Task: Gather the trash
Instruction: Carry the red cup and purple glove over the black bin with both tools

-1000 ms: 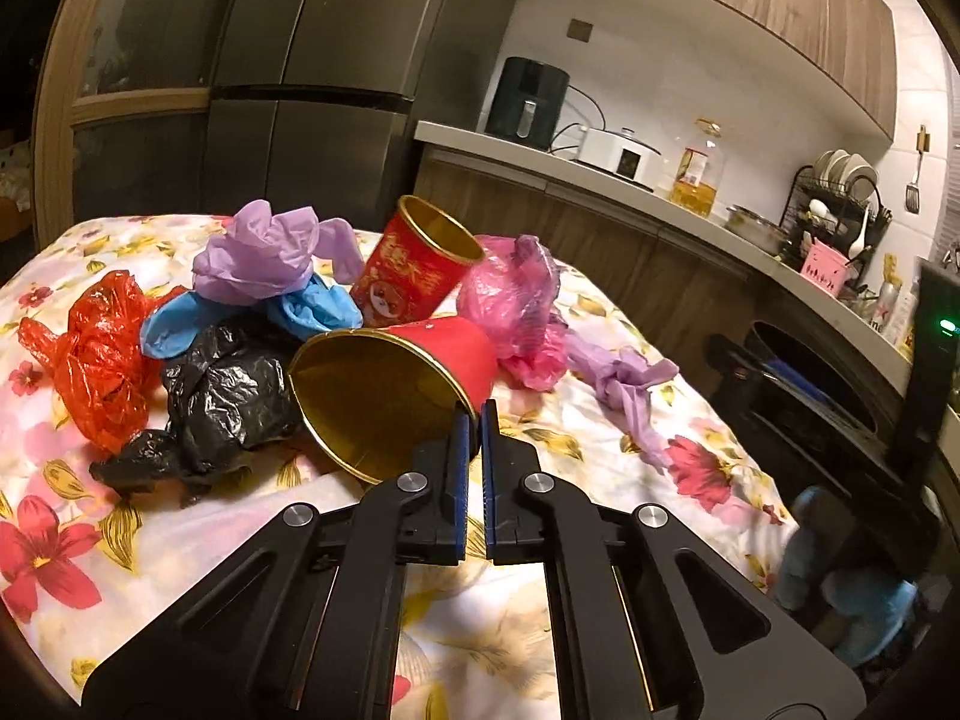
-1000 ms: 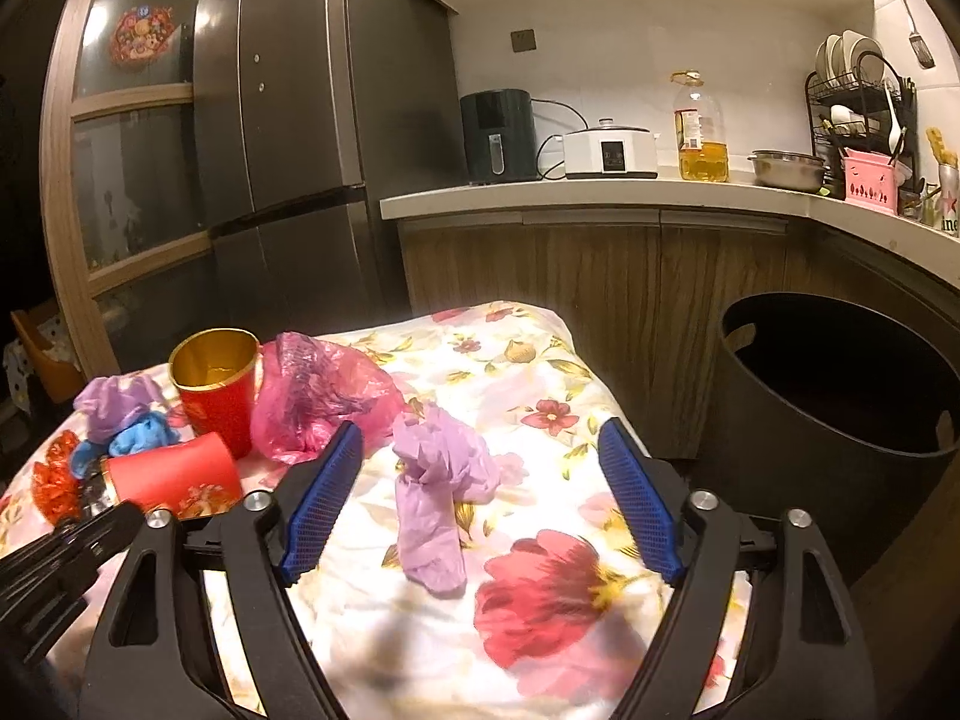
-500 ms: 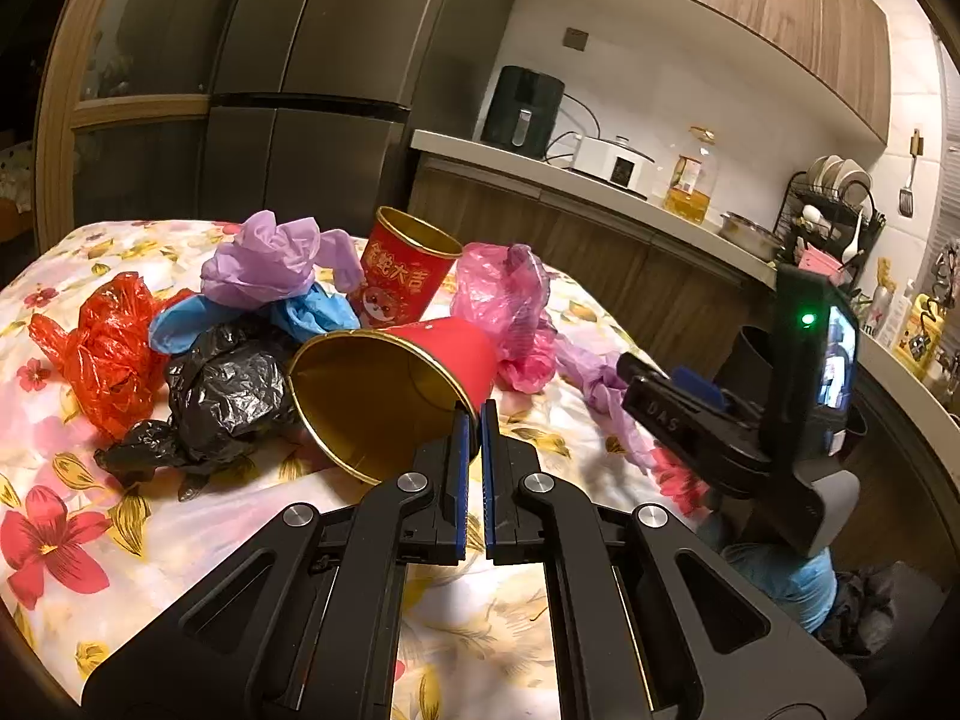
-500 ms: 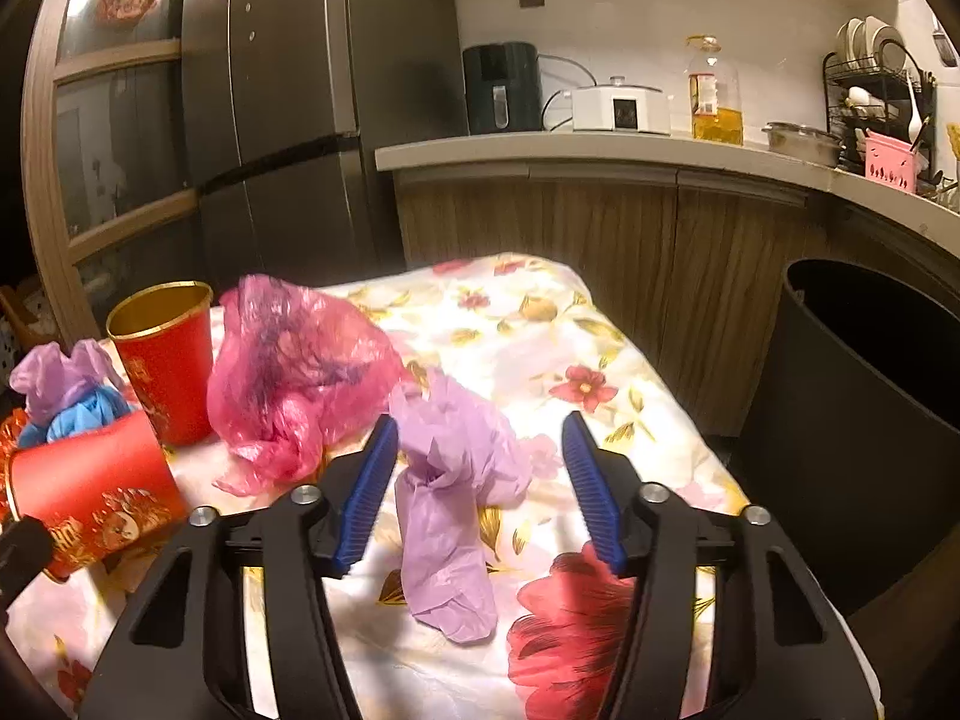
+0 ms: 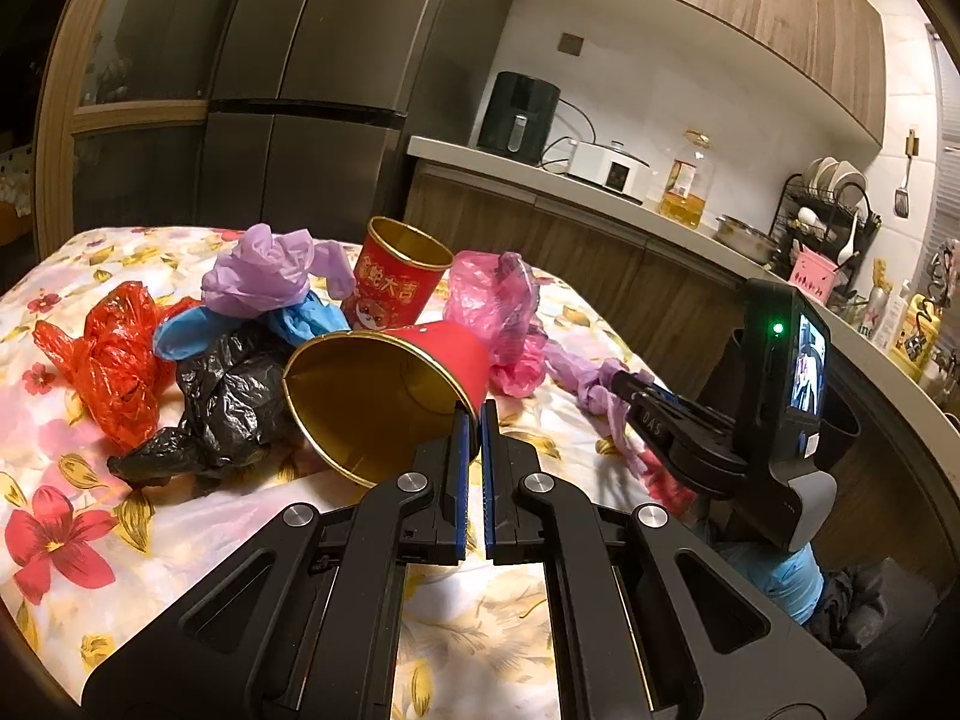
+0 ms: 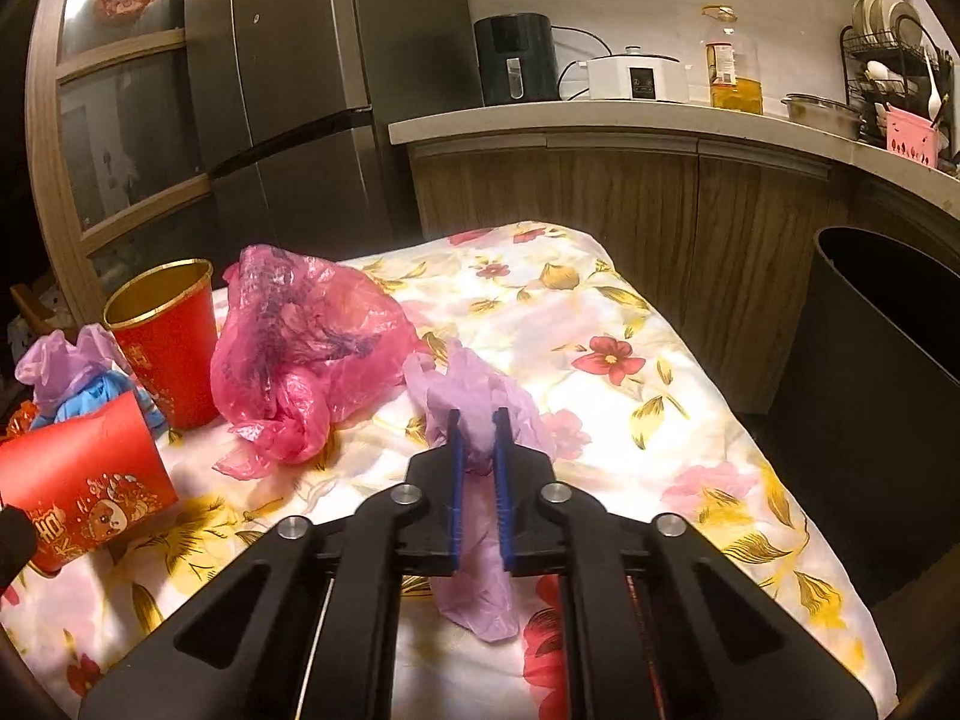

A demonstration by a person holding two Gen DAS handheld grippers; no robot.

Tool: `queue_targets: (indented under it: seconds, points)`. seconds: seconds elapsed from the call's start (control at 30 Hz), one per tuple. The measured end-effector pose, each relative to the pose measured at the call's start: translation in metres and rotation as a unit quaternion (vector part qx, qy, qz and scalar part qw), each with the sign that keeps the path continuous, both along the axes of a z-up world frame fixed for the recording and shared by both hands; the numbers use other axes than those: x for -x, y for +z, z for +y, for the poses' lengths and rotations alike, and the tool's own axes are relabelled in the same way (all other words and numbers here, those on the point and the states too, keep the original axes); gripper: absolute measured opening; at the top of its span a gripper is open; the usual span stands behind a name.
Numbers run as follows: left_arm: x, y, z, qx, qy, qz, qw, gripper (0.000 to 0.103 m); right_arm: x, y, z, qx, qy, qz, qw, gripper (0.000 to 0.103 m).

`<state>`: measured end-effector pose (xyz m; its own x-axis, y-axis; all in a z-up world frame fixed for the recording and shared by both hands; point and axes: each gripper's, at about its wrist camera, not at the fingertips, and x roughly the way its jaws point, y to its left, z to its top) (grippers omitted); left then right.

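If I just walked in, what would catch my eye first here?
Probably the heap of bright litter on the flowered tablecloth: a tipped red cup with a gold inside, pinched at its rim by the left gripper, beside red, black and pink crumpled bags. Nearer the black bin, the right gripper has just closed its jaws on a lilac glove.

In the right wrist view the middle of the purple glove (image 6: pixel 480 396) is hidden between the blue pads of the right tongs (image 6: pixel 478 450); the lying red cup (image 6: pixel 84 480) runs off the left edge, and the black bin (image 6: pixel 888 372) is cut by the right edge. In the left wrist view the near rim of that cup is covered by the left tongs (image 5: pixel 472 426); the black bag (image 5: pixel 222 408) hides part of the blue glove (image 5: pixel 294 318). The small screen (image 5: pixel 810 372) on the right is too small to read.
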<state>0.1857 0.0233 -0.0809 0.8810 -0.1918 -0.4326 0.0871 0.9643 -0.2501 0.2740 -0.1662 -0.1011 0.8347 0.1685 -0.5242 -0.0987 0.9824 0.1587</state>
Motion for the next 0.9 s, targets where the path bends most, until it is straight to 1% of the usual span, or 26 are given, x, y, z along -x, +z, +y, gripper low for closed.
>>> queue_targets:
  seconds: [0.23,0.63,0.9]
  points:
    - [0.012,0.009,-0.004,-0.006,0.003,-0.013,0.9999,0.003,0.019,0.018,-0.014,-0.023,-0.006,-0.025,0.999,0.004]
    - [0.024,0.022,-0.028,-0.012,-0.010,-0.026,0.9995,0.003,0.058,0.043,-0.037,-0.019,-0.008,-0.056,0.998,0.003]
    - [0.028,0.036,-0.049,-0.018,-0.023,-0.038,0.9988,0.003,0.083,0.065,-0.052,-0.025,-0.005,-0.083,0.996,0.003]
